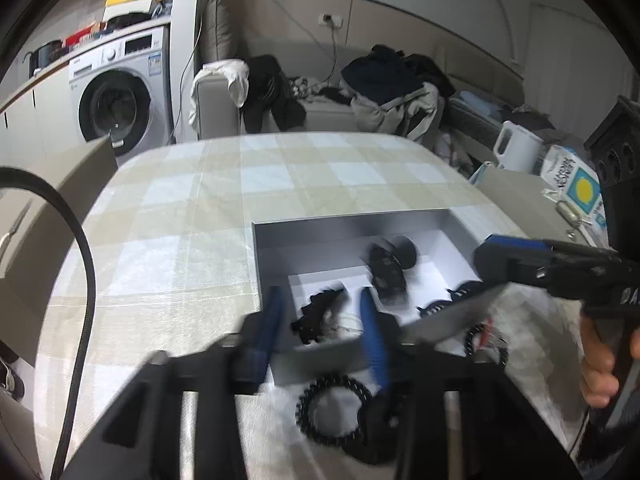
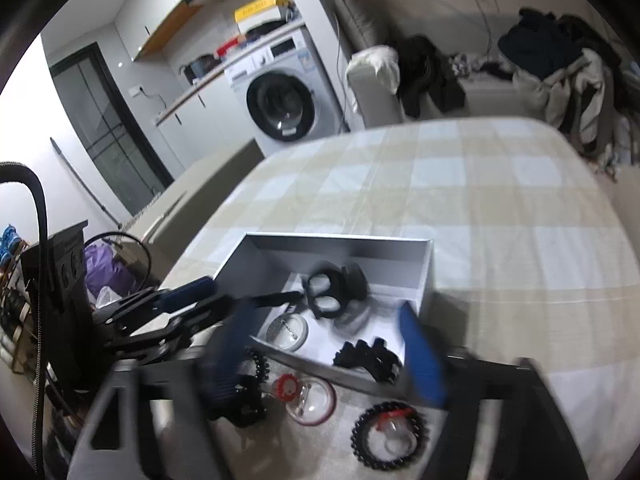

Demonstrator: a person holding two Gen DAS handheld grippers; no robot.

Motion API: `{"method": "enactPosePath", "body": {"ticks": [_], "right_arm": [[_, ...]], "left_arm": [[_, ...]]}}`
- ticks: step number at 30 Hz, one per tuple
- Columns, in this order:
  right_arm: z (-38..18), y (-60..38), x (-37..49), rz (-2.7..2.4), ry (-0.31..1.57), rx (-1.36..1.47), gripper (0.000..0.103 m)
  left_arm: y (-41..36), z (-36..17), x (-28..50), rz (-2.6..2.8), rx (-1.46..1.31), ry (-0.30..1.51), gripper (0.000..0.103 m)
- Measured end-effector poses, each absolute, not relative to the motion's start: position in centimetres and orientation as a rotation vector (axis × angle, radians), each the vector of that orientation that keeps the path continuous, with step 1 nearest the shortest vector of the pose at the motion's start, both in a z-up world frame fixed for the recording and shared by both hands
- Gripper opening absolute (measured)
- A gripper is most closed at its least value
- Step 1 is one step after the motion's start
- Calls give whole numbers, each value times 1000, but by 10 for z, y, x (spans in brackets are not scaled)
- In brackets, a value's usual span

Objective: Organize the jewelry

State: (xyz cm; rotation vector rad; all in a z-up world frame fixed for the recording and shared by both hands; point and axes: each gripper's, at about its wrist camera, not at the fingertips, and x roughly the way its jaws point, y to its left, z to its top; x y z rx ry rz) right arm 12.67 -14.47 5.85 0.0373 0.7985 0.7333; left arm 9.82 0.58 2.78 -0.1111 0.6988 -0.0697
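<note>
A grey open box [image 1: 344, 229] [image 2: 340, 245] sits on the checked tablecloth and holds several black hair pieces and clips [image 1: 386, 266] [image 2: 334, 286]. My left gripper [image 1: 324, 320] is open and empty, its blue fingers [image 1: 270, 320] hanging over the box's near wall. A black bead bracelet [image 1: 334, 408] lies on the cloth below it. My right gripper [image 2: 328, 348] is open and empty above the box's near edge. A black bead bracelet with a red tag [image 2: 386, 436] and a clear round case with a red piece [image 2: 308, 398] lie in front of the box. The frames are motion-blurred.
The table [image 1: 256, 176] [image 2: 500, 200] has a beige and white checked cloth. The right gripper shows in the left wrist view [image 1: 532, 256]; the left gripper shows in the right wrist view [image 2: 176, 304]. A black cable [image 1: 86, 272] hangs at left. A white kettle [image 1: 518, 152] stands beyond the table's right edge.
</note>
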Motion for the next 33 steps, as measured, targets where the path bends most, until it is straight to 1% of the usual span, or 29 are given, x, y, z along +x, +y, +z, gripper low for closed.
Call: {"method": "enactPosePath", "body": {"ticks": [1,2,3,4,6,7,8,9,13,16,19,29,30,33], "right_arm": [[62,-152,120,722,773,33,97],[64,-158,114,717,753,28,99],[65,-164,109,715,737,23,99],[65,-172,102,712,723,21,103],[63,-188,91,700,704,38,103],[60,-197,85,693,697,53,103],[57,-202,82,683,690,71,103],[54,-208,79,669,680,92,103],[36,-216,71,607,679,93,103],[22,-215,75,616,746,78,103],[17,-212,81,611,786,65,103],[10,-197,76,637,800,-30,103],[9,-195,76,637,801,-40,103],[8,-188,77,646,800,-69,96]], "left_arm": [[6,31,89,-72,-112,684,55],[7,32,85,-58,-111,678,69],[8,33,79,-37,-110,671,74],[10,34,69,-28,-113,655,79],[11,32,56,-38,-127,637,84],[11,30,50,-41,-130,630,90],[10,28,46,-36,-125,623,98],[8,24,40,-21,-112,611,102],[1,14,31,-3,-97,599,102],[-1,9,30,9,-94,599,102],[-4,5,30,4,-93,605,102],[-26,0,37,-41,-7,634,102],[-28,-1,41,-54,-4,647,102],[-31,-7,47,-53,28,686,102]]}}
